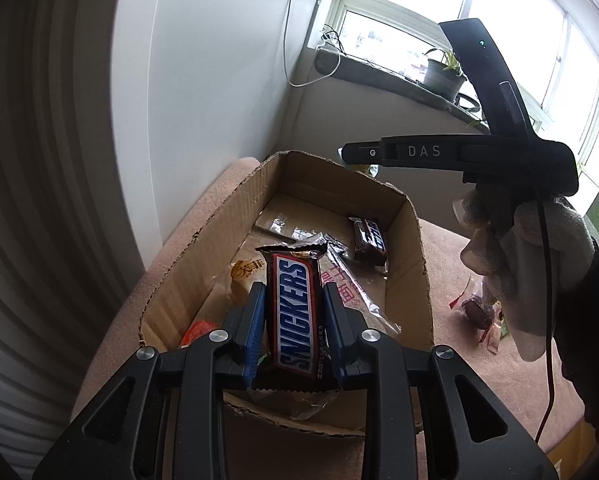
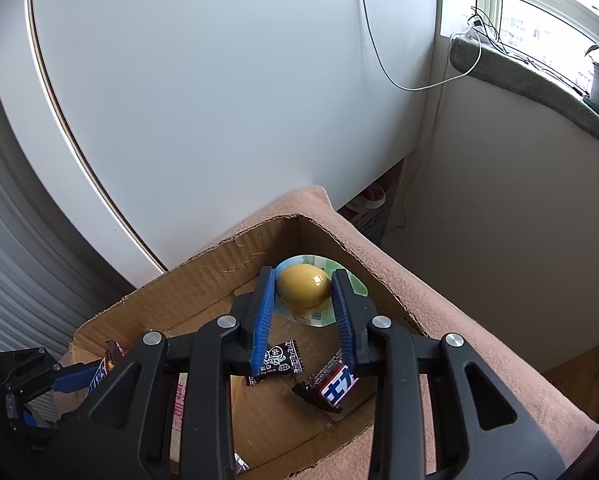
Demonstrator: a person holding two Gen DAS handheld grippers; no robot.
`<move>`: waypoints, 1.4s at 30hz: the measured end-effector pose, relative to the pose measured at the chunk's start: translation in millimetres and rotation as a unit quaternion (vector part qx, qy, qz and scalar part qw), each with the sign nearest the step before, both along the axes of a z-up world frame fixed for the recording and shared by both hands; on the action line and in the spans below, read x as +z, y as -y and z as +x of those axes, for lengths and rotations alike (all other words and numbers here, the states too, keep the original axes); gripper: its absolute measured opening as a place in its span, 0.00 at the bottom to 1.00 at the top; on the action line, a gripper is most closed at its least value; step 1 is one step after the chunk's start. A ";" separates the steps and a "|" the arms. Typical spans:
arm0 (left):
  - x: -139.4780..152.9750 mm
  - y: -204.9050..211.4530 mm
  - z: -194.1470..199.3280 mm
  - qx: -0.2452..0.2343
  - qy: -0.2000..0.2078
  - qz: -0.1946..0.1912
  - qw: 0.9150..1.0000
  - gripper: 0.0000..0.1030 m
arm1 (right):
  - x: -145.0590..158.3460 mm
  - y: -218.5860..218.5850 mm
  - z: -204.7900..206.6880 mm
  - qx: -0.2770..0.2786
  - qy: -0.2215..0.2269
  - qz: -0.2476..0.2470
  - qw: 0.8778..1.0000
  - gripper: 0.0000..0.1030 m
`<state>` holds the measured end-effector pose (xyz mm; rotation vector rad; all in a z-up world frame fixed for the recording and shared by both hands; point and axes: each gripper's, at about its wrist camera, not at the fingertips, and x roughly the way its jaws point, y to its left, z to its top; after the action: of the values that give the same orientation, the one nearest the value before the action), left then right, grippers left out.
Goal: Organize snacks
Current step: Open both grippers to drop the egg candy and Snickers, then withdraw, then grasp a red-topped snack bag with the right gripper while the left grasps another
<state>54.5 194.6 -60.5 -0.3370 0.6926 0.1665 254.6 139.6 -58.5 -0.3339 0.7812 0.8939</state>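
The left gripper is pinching a Snickers bar lengthwise between its blue pads, holding it over the near end of the cardboard box. The box is sitting on a pink cloth. Lying on the box floor are a second small Snickers toward the far right corner, a clear wrapper and a few other packets.

The right gripper is reaching over the far end of the box with a yellow egg snack on its round foil backing between the fingers. Its jaws are parted, and the pads seem to be only brushing the egg, though the angle makes contact hard to judge. Below it a dark candy and a blue-labelled bar are resting in the box. A gloved hand is gripping the right gripper's handle, and to the right more sweets are lying on the cloth.
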 end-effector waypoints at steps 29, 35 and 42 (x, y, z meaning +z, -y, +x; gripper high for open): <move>28.2 60.2 -7.4 -0.036 0.034 0.015 0.999 0.55 | 57.6 148.3 -27.6 -0.079 0.057 0.049 0.994 0.82; 28.0 84.9 -0.1 -0.059 0.034 0.011 0.998 0.55 | 53.5 207.5 -32.3 -0.111 0.055 0.045 0.991 0.82; 22.9 116.4 11.5 -0.091 0.028 0.005 0.995 0.55 | 34.0 270.3 -29.5 -0.147 0.042 0.021 0.988 0.82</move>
<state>65.9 78.2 -37.6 -0.2669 0.6634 -0.0123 225.2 -130.7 -24.6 -0.2103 0.7104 0.6139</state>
